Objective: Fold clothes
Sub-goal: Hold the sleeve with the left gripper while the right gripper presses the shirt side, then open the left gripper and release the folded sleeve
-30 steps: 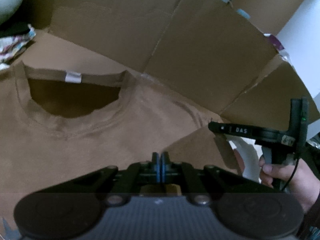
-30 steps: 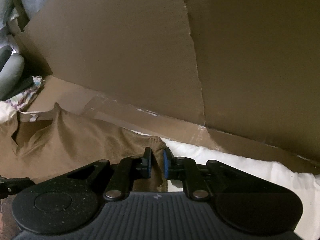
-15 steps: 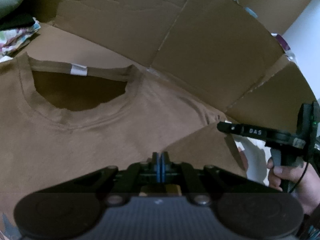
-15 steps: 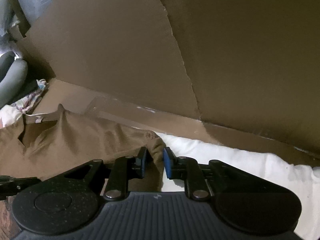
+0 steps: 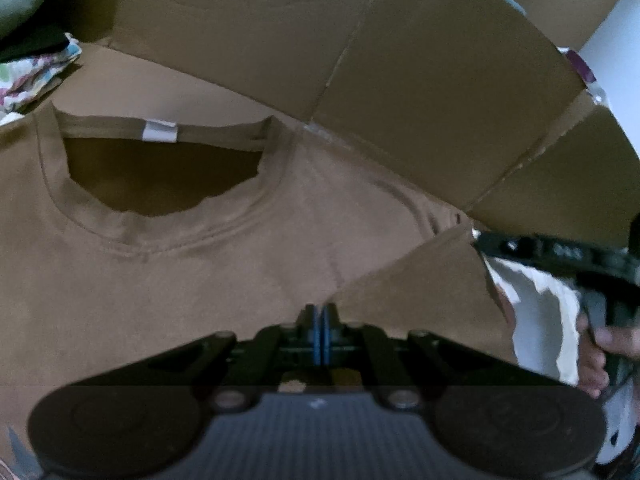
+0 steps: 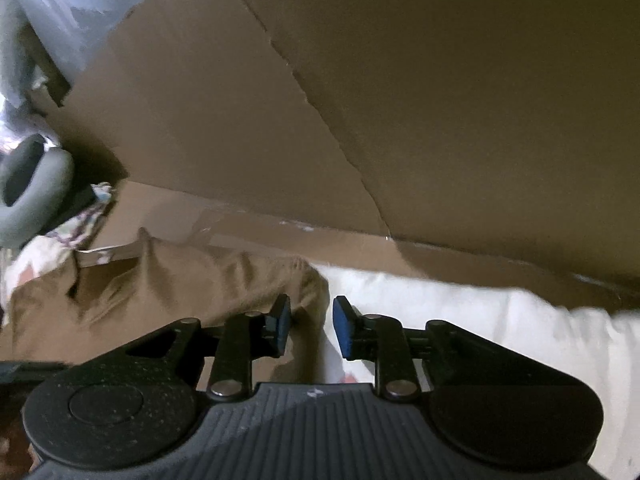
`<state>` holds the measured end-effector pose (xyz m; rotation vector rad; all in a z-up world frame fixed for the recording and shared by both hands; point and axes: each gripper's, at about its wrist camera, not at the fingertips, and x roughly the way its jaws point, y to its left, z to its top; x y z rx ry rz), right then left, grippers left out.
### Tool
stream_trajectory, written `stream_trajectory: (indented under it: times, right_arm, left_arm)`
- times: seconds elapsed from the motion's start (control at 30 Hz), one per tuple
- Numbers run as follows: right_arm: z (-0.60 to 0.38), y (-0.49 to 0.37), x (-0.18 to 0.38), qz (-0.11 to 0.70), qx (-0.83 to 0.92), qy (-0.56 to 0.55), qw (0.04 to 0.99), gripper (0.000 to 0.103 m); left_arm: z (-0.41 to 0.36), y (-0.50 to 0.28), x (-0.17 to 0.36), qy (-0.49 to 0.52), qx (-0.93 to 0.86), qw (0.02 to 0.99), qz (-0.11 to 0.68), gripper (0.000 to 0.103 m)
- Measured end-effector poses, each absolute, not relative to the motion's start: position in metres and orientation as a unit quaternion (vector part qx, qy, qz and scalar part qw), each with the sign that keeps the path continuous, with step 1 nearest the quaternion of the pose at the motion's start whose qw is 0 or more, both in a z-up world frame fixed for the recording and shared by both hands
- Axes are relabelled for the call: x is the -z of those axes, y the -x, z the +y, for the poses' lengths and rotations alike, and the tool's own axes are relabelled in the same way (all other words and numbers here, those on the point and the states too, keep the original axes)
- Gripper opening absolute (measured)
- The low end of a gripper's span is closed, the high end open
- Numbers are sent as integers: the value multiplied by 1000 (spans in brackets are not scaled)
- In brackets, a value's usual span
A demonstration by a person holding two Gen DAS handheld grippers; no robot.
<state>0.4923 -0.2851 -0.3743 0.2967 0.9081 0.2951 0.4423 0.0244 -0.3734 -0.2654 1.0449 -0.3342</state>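
while the brown t-shirt (image 5: pixel 200 280) lies flat, front up, on a bed of cardboard (image 5: pixel 180 92), its round collar (image 5: pixel 160 216) and white neck label (image 5: pixel 160 131) point toward the far edge, where cardboard walls stand. the shirt's sleeve (image 5: pixel 420 280) on the right is folded in over the chest; its outer side reaches the right edge of the cardboard, where a white sheet (image 6: pixel 460 308) begins.

the left gripper (image 5: pixel 319 332) is clenched, blue pads pressed together low over the chest; whether a pinch of cloth sits between them is hard to tell. the right gripper (image 6: pixel 308 326) has just been opening: its pads now stand apart with the sleeve's edge between them, not pressed on it, so the cloth looks let go. a hand (image 5: pixel 600 344) holds that tool.

the shirt should be light, soft and limp. it will sag and crease wherever it is unsupported, and thin cotton can slip from a shallow pinch. the best holds are likely the doubled seams: shoulder, side hem or bottom hem, both layers taken together.
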Motion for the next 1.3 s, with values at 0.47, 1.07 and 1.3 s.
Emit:
stream_trajectory:
  times: [0.47, 1.07, 1.3]
  right_arm:
    - [-314, -422, 387, 458, -170, -158, 858, 34]
    - [-304, -405, 390, 460, -179, -147, 857, 33]
    - [-319, -384, 389, 470, -178, -146, 852, 33]
  left_arm:
    - [24, -443, 369, 126, 157, 843, 500, 3]
    - [27, -443, 367, 115, 147, 853, 487, 3]
    - [32, -444, 374, 123, 139, 847, 498, 8]
